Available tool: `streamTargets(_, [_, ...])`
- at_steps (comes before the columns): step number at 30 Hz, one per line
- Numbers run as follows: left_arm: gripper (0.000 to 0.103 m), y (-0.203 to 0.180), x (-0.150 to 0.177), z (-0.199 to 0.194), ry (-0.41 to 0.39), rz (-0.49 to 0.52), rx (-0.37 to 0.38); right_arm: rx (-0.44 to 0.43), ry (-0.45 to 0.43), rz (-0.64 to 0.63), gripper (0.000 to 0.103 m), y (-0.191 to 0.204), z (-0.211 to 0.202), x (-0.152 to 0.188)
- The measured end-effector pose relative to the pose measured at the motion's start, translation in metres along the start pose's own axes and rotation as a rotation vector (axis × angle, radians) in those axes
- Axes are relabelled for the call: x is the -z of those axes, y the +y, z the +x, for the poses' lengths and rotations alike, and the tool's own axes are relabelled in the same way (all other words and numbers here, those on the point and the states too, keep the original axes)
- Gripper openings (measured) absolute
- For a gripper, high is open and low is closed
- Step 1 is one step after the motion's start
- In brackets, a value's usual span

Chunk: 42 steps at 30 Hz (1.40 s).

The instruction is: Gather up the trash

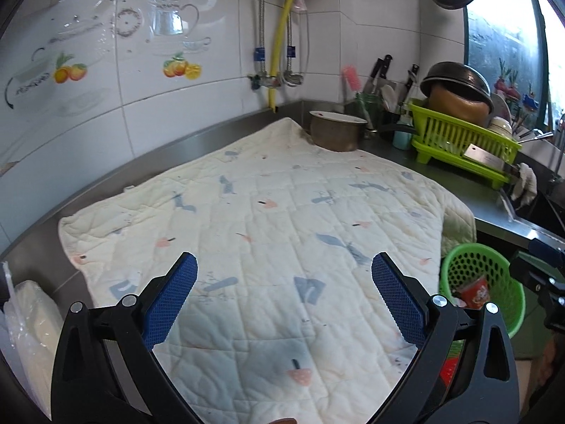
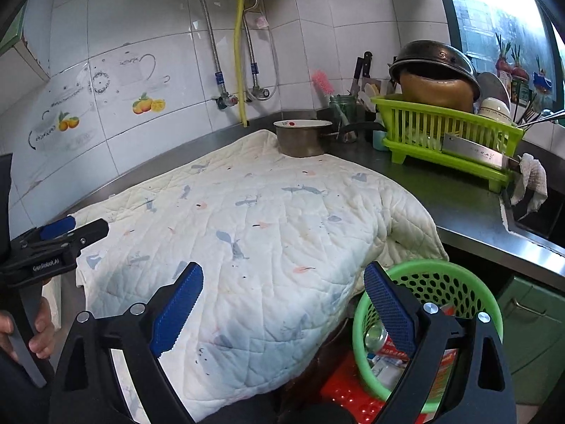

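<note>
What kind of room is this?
Most likely a home kitchen: a steel counter, a green dish rack holding pots and a cleaver, and a tiled wall with plumbing hoses.

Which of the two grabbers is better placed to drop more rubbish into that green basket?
Probably the right. The right gripper hangs open with one finger over the rim of the green basket, which already holds a red can. The left gripper, also open and empty, hovers over the quilted cloth.

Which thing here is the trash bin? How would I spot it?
Find the white quilted cloth covering the steel counter. Below its right front corner sits a round green basket with perforated walls, holding a red can. Unlike the lime dish rack, it sits off the counter.
</note>
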<state>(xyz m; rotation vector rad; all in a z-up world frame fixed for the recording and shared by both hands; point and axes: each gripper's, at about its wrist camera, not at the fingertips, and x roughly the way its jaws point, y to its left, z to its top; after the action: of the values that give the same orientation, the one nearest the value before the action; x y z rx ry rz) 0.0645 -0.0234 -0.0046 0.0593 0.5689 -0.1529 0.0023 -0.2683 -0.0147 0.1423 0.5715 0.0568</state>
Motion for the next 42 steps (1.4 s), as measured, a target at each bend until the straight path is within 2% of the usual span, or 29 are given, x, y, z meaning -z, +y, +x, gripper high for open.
streamTargets(5, [0.098, 0.004, 0.005, -0.006, -0.014, 0.001, -0.022, 0.008, -0.008, -0.017, 0.090, 0.005, -0.002, -0.002])
streamTargets(19, [0.098, 0.014, 0.012, -0.017, -0.032, -0.044, -0.013, 0.030, -0.029, -0.061, 0.091, 0.017, -0.009, -0.003])
streamTargets(42, [0.098, 0.015, 0.016, -0.025, -0.042, -0.029, -0.011, 0.030, -0.034, -0.068, 0.091, 0.020, -0.010, -0.006])
